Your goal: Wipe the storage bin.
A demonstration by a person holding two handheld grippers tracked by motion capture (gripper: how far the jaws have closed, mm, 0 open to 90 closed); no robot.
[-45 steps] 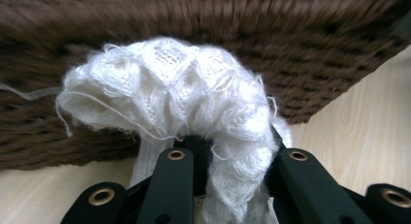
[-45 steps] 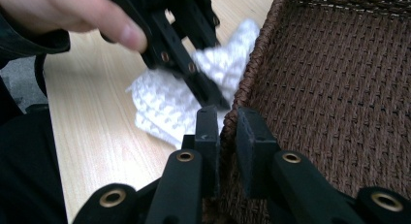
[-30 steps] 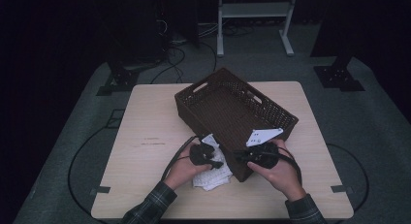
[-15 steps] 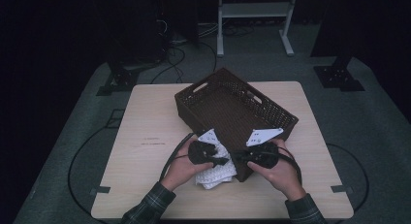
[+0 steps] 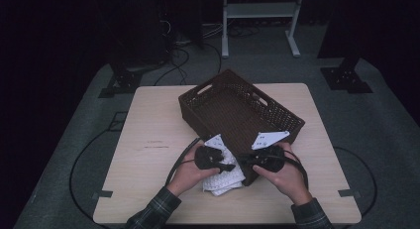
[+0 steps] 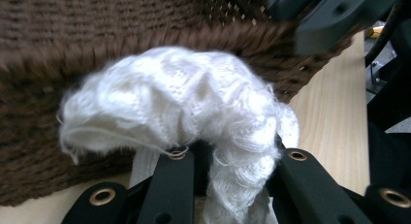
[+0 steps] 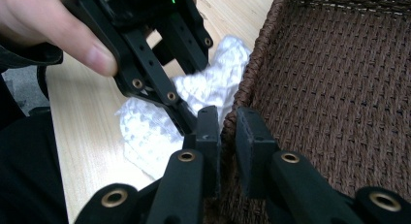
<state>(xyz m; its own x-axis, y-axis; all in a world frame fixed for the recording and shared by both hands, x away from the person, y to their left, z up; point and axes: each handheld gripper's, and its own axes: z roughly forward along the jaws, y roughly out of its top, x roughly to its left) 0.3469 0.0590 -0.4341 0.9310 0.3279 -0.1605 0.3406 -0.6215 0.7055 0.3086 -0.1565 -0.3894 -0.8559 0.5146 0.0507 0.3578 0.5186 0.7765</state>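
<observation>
White knitted cloth (image 6: pixel 194 112), soft and fuzzy, is bunched between the jaws of the left hand-held gripper (image 6: pixel 223 158), which are closed narrowly on a gathered fold of it. In the high view the cloth (image 5: pixel 224 178) hangs in a crumpled heap onto the table (image 5: pixel 148 120), just in front of the near corner of a dark brown woven basket (image 5: pixel 237 110). The left hand-held gripper (image 5: pixel 225 165) appears to have lifted part of the cloth off the surface, likely so it can be raised over the rim and dropped inside.

The right hand-held gripper (image 7: pixel 228 132) has its jaws set narrowly astride the basket's near rim (image 7: pixel 242 103), one jaw outside and one inside, pinching the woven wall. That grip probably steadies the light basket so it does not slide while the cloth goes in. From the right gripper view, the cloth (image 7: pixel 203 88) lies just outside the wall, touching it.

The basket sits angled at the table's middle, its inside bare where visible. Both of the person's hands come in from the near edge, sleeves in a plaid pattern. Beyond the table are a dark floor, cables and a white metal stand (image 5: pixel 257 11).
</observation>
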